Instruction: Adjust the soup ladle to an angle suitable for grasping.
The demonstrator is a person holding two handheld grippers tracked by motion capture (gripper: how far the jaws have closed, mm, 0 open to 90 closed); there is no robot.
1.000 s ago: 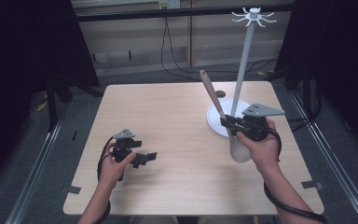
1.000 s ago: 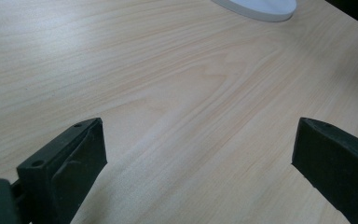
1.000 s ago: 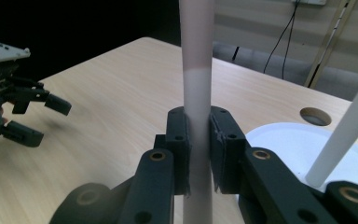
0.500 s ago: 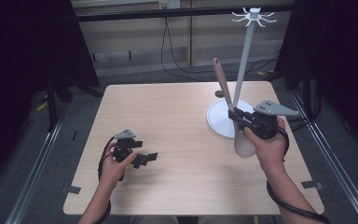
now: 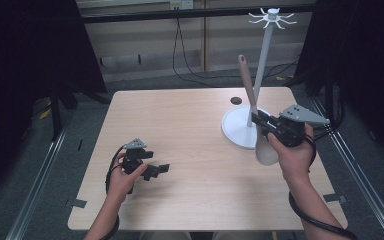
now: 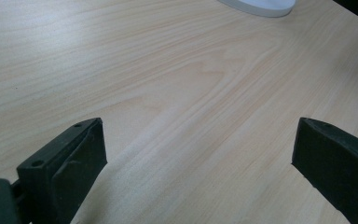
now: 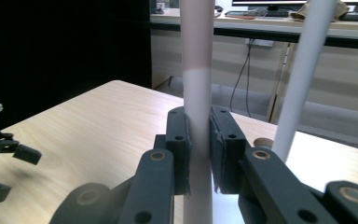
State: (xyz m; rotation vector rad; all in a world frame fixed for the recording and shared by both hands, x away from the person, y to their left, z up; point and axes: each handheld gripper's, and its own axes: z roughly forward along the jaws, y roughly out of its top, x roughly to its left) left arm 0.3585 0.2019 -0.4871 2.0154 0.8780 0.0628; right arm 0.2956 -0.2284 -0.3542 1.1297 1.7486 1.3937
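Light wooden table: your right gripper clamps the pale brown-handled spatula upright beside the white hook stand, likely for hanging; left gripper rests wide open, empty.

blk gripper, grey tri plate, blk cable

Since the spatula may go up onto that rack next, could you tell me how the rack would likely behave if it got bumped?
The rack looks tip-prone up high: its pole is tall and thin, with small hooks at the top. Its wide round base lies flat on the table and should resist light nudges. The spatula, clamped in the right gripper, stands close beside the pole.
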